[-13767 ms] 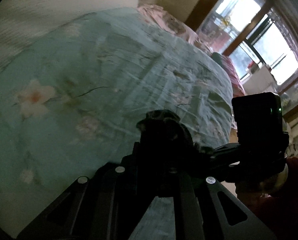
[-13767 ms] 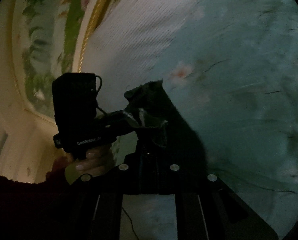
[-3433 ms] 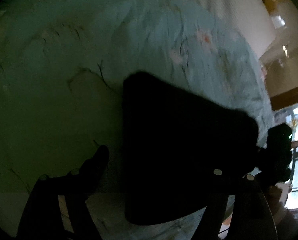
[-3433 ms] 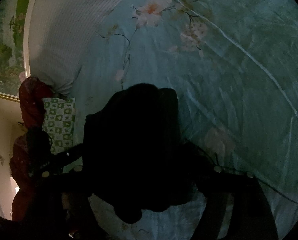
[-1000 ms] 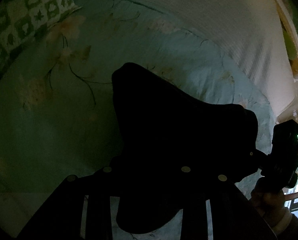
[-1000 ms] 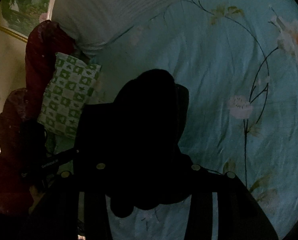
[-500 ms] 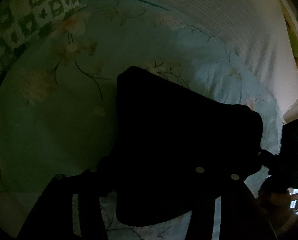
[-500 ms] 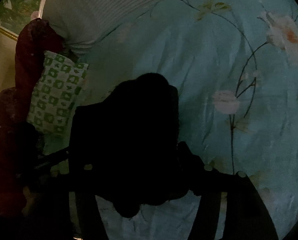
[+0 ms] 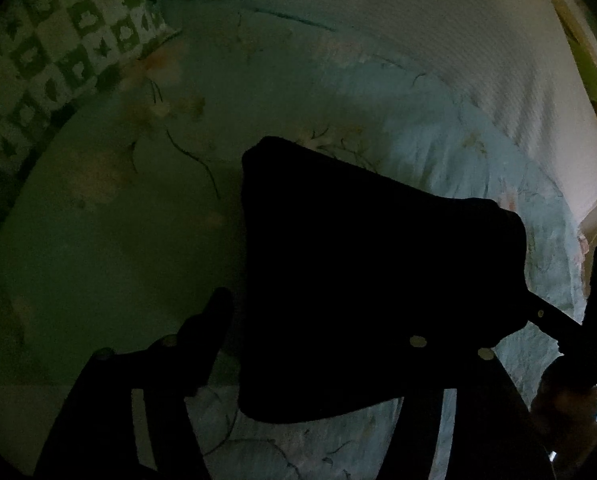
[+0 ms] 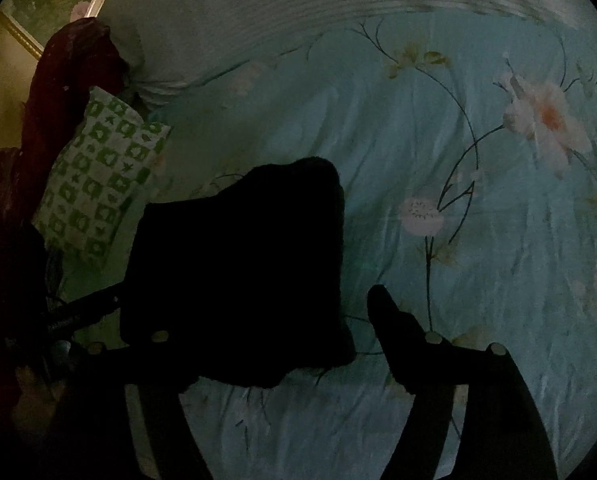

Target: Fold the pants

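Left wrist view: the folded black fabric pants (image 9: 370, 280) lie flat on the pale blue floral bedsheet (image 9: 438, 152); the left gripper (image 9: 322, 320) has its fingers spread wide, straddling the near edge. Right wrist view: the right gripper (image 10: 270, 320) likewise stands wide apart, releasing the bundle beside the green-and-white checked pillow (image 10: 94, 184). Folding appears complete; the next move calls for withdrawing both grippers without dragging cloth.

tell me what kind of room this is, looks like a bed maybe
Most likely a bedroom. The folded black pants lie on a bed covered by a teal floral sheet; a green-and-white checked pillow sits at one side, and a framed picture hangs on the wall behind.
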A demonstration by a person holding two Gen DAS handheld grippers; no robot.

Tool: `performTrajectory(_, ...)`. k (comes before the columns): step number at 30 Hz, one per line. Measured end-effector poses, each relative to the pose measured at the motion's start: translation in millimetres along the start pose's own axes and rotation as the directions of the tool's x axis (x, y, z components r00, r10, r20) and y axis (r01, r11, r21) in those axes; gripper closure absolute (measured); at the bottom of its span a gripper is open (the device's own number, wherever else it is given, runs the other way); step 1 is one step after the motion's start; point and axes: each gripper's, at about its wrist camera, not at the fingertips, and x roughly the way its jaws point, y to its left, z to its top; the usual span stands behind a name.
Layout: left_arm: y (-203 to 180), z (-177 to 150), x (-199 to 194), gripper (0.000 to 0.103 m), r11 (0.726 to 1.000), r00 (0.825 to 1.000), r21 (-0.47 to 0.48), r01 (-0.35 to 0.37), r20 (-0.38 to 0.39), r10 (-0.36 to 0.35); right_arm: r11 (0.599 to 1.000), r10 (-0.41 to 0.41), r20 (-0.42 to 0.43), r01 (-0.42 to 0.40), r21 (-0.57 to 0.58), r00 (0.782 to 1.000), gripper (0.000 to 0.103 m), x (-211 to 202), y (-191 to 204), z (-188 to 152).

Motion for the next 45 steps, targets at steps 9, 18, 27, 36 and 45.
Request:
performTrajectory(9, -8.3, -14.6, -17.9, 0.029, 0.998, 0.999, 0.044, -0.038, 0.037, 0.037, 0.998, -0.009, 0.035, 0.011, -0.054, 0.999, 0.023, -11.8, 14.4, -14.6)
performTrajectory(18, -16.3, -35.0, -30.0, 0.026, 0.993, 0.993, 0.058, -0.099, 0.064, 0.095, 0.989, -0.07, 0.1, 0.082, -0.119, 0.992, 0.018, -23.6, 30.0, -35.4)
performTrajectory(27, -25.8, -61.8, -36.9, 0.019, 0.983, 0.984, 0.099, -0.157, 0.096, 0.147, 0.962, -0.104, 0.181, 0.145, -0.23, 0.978, 0.011, -35.4, 51.0, -64.3)
performTrajectory(36, -22.8, -76.0, -39.2, 0.017, 0.979, 0.978, 0.094, -0.179, 0.123, 0.167, 0.922, -0.167, 0.183, 0.219, -0.319, 0.969, 0.009, -27.8, 64.9, -88.5)
performTrajectory(45, -26.5, -91.2, -44.0, 0.017, 0.97, 0.965, 0.093, -0.226, 0.159, 0.21, 0.929, -0.184, 0.194, 0.235, -0.286, 0.964, 0.009, -21.3, 61.1, -97.4)
